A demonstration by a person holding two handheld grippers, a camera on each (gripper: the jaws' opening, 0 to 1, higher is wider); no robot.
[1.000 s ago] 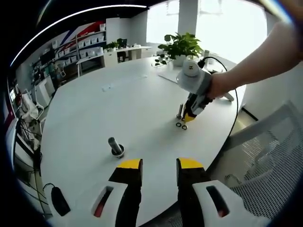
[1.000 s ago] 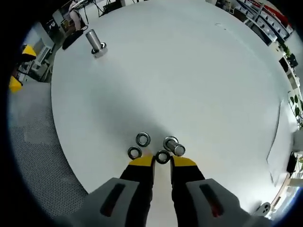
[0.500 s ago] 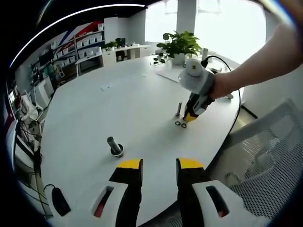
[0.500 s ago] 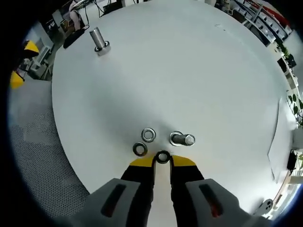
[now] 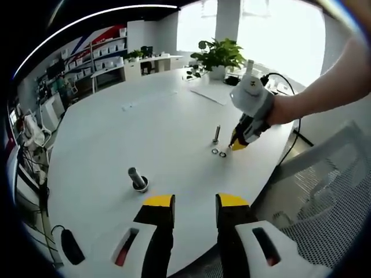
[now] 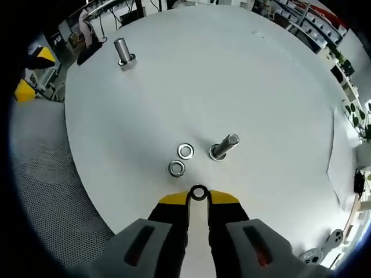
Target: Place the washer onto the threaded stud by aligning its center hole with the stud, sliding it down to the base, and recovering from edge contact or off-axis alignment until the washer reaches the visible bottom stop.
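In the right gripper view, the right gripper (image 6: 198, 197) has its yellow-tipped jaws closed on a washer (image 6: 198, 193), which stands between the tips above the white round table (image 6: 261, 87). Just beyond the tips, near the table's near edge, two more washers lie flat on the tabletop: one (image 6: 176, 168) closer to the gripper, the other (image 6: 185, 152) just past it, the two almost touching. Just beside them stands a threaded stud (image 6: 223, 146) on its base, upright on the table and bare of any washer. A second stud (image 6: 122, 52) with a wide base stands well apart, near the far-left edge of the table.

In the left gripper view, the left gripper (image 5: 195, 201) hangs over the table's near edge with its jaws apart and nothing between them. The second stud (image 5: 137, 179) stands just ahead of it on the table (image 5: 145, 127). Further off, near the right edge, the right gripper (image 5: 237, 143) is held by a person's hand (image 5: 282, 110), its tips raised just off the tabletop beside the two loose washers (image 5: 218, 153) and the thin stud (image 5: 216, 134). A potted plant (image 5: 217, 56) stands at the table's far edge, and a mesh chair (image 5: 324, 191) sits off the right edge.
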